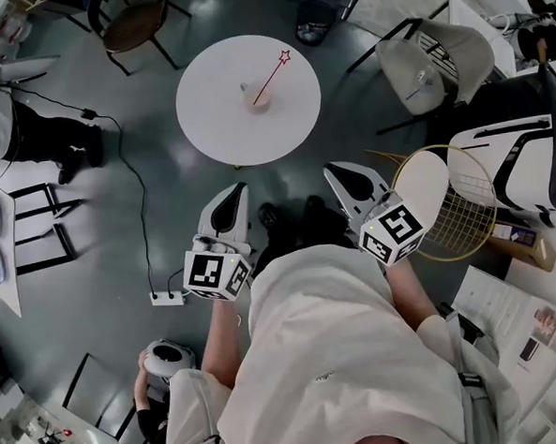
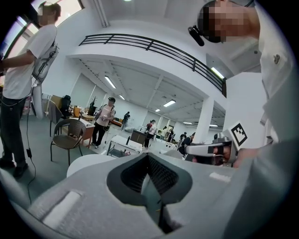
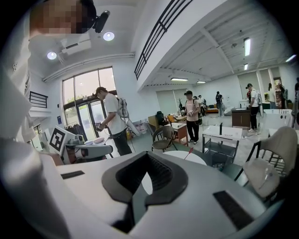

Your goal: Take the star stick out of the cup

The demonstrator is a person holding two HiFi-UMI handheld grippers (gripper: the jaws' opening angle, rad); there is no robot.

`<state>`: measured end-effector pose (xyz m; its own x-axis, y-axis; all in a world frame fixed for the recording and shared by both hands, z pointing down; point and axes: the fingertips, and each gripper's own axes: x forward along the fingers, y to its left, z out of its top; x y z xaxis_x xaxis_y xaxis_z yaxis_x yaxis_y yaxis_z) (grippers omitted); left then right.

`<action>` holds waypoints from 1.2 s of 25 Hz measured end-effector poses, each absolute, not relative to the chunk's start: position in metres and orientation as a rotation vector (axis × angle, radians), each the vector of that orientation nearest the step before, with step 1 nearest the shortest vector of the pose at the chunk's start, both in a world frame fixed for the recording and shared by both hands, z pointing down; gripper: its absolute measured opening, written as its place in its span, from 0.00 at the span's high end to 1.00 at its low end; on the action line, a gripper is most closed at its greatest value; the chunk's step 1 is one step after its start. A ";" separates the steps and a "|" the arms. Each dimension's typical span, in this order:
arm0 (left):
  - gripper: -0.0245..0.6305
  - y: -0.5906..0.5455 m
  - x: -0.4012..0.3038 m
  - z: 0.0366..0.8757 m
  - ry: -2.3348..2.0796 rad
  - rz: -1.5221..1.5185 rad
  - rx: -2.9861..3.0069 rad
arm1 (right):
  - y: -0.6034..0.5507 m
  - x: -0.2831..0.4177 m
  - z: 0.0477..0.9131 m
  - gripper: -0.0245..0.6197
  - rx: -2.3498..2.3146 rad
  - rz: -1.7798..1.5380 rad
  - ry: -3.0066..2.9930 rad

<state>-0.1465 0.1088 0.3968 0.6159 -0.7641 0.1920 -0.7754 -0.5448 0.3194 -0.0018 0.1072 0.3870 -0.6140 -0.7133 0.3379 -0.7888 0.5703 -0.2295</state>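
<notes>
Item: star stick, leaning in cup on round white table, well apart from left gripper and right gripper, both closed, empty; risk: slanted pull likely tips the cup.

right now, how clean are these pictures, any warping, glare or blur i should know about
Head view: even light, no glare, wide-angle bend at the edges; the star stick is thin yet sharp against the white table. Left gripper view: strong fisheye, black corners, left claw fills the bottom. Right gripper view: same fisheye, bright window, stick tiny.
</notes>
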 end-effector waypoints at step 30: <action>0.95 0.024 -0.104 0.398 -1.388 0.071 2.368 | -0.002 -0.028 0.374 0.95 0.851 0.567 -2.878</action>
<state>-0.1043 0.0240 0.3976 0.5073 -0.8284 0.2375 -0.8482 -0.4313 0.3076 -0.0283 -0.0022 0.3740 -0.8411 -0.5081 0.1856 -0.5405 0.7762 -0.3247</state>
